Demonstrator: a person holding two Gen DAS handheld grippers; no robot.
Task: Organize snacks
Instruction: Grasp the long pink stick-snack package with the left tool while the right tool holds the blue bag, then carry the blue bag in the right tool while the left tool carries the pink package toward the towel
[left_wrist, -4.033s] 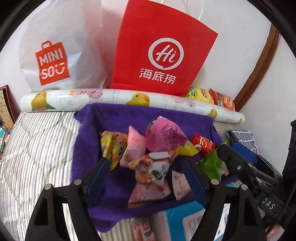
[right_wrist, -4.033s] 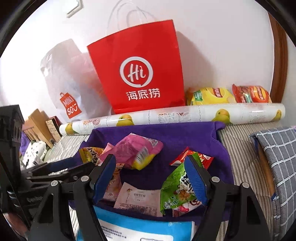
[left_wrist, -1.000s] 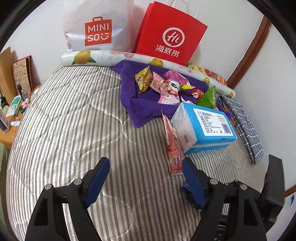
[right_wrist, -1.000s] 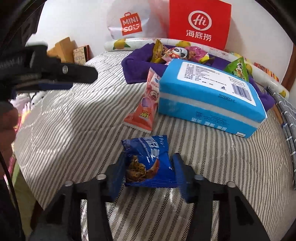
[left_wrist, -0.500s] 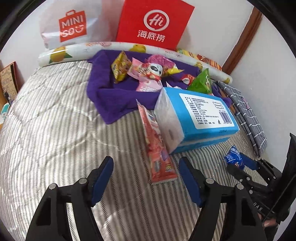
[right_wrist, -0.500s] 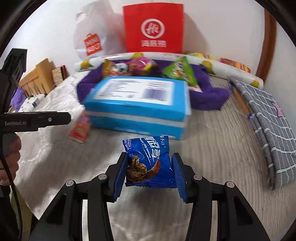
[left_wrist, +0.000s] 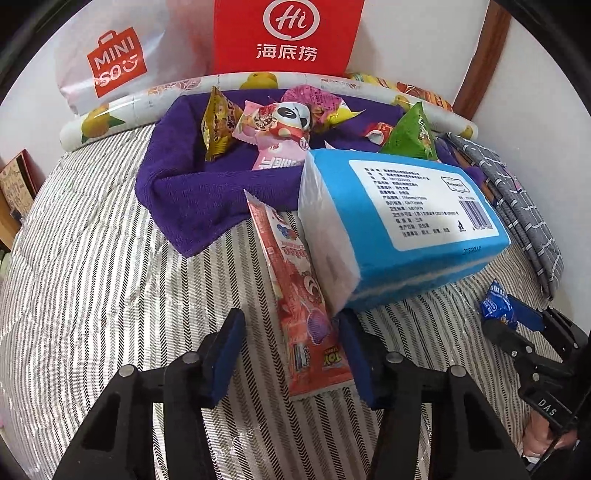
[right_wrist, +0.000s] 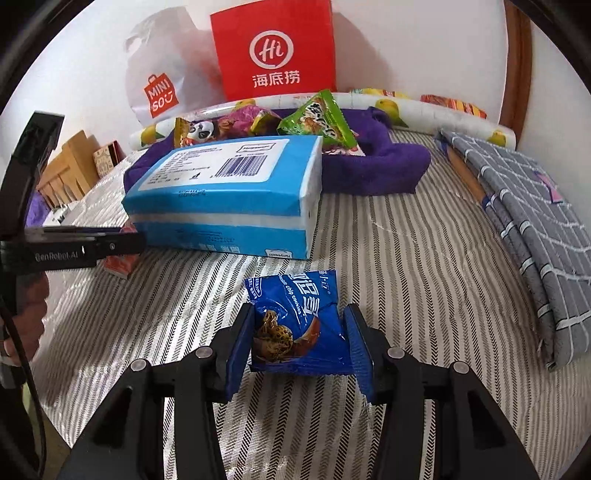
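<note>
Two tools work over the striped bed (left_wrist: 110, 280). The left tool (left_wrist: 291, 354) is closing around a red snack packet (left_wrist: 306, 317) that lies beside the blue tissue pack (left_wrist: 406, 229), not yet pressing it. The right tool (right_wrist: 299, 347) grips a blue chocolate chip cookie packet (right_wrist: 299, 321) tightly above the bed.

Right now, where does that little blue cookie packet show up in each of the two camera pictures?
Left wrist view: the blue cookie packet sits small at the far right edge, pinched in the right hand-held gripper.
Right wrist view: it is front and centre, low in the picture, clamped between the blue pads.
Shared landmark: the big blue tissue pack, which lies just beyond the packet in both.
</note>
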